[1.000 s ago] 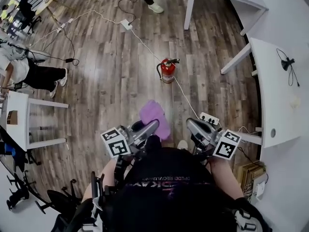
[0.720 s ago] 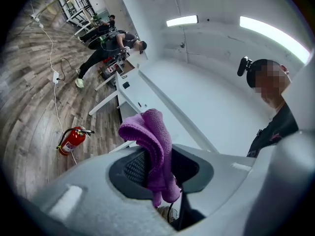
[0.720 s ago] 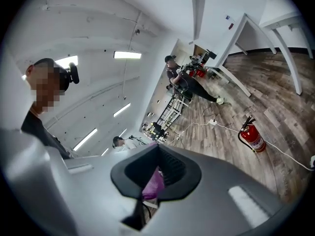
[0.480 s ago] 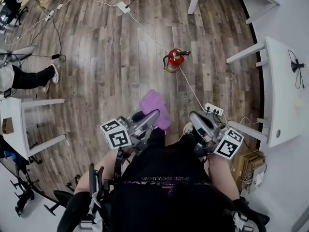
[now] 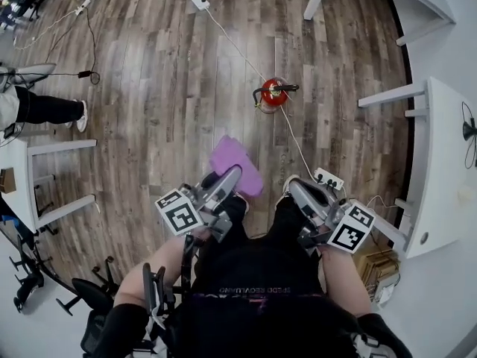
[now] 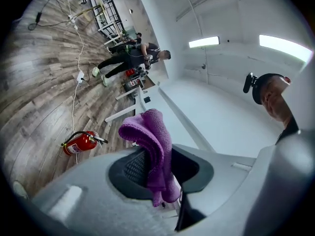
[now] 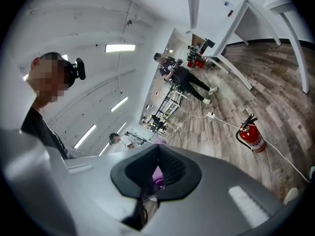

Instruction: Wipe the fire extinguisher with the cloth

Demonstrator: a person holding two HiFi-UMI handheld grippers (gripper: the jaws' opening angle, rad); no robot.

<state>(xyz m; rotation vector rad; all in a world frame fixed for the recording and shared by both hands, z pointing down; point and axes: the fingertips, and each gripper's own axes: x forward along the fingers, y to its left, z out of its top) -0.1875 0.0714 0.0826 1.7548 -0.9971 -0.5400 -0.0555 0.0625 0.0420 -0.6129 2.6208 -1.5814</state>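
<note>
Fire extinguisher (image 5: 273, 94): one, red, on wood floor (image 5: 164, 110), well ahead of both grippers, bare boards between. One white cable (image 5: 295, 142) passes its base. One purple cloth (image 5: 235, 165), clamped in left gripper (image 5: 234, 174). Right gripper (image 5: 293, 188): jaws together, empty. White table (image 5: 440, 162) edges the right side.

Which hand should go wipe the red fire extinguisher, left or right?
Left, probably. The left gripper is shut on the purple cloth, while the right gripper is shut with nothing in it. The fire extinguisher stands on the floor ahead, apart from both.
</note>
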